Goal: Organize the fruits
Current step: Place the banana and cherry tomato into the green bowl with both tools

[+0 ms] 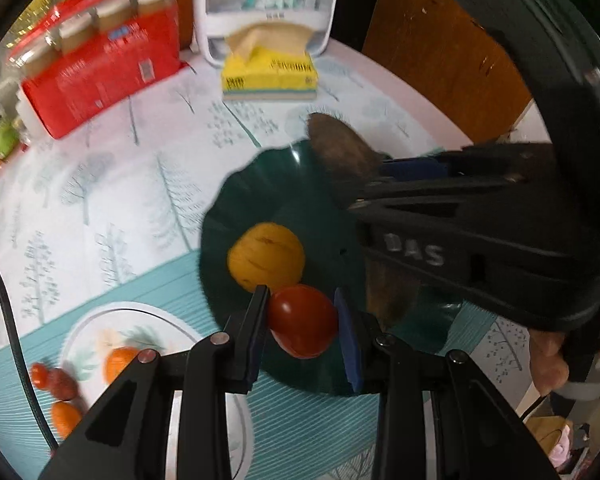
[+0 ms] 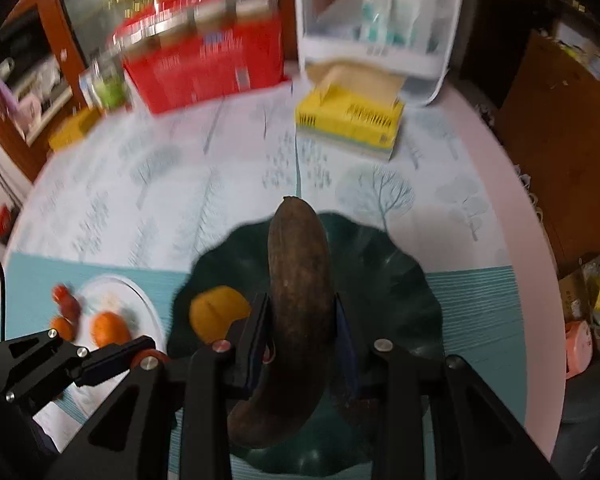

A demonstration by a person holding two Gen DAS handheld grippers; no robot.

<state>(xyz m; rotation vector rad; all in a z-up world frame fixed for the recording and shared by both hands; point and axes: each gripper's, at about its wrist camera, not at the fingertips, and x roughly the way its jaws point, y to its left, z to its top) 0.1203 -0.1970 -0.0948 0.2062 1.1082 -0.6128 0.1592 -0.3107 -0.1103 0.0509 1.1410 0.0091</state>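
My left gripper is shut on a red tomato and holds it over the near part of a dark green plate. A yellow-orange fruit lies on that plate just beyond the tomato. My right gripper is shut on a brown overripe banana above the same green plate; the orange fruit lies to its left. The right gripper and banana show at the right in the left wrist view.
A white plate at the left holds an orange, with small red and orange fruits beside it. A yellow tissue box, a red box and a white clear-lidded container stand at the back.
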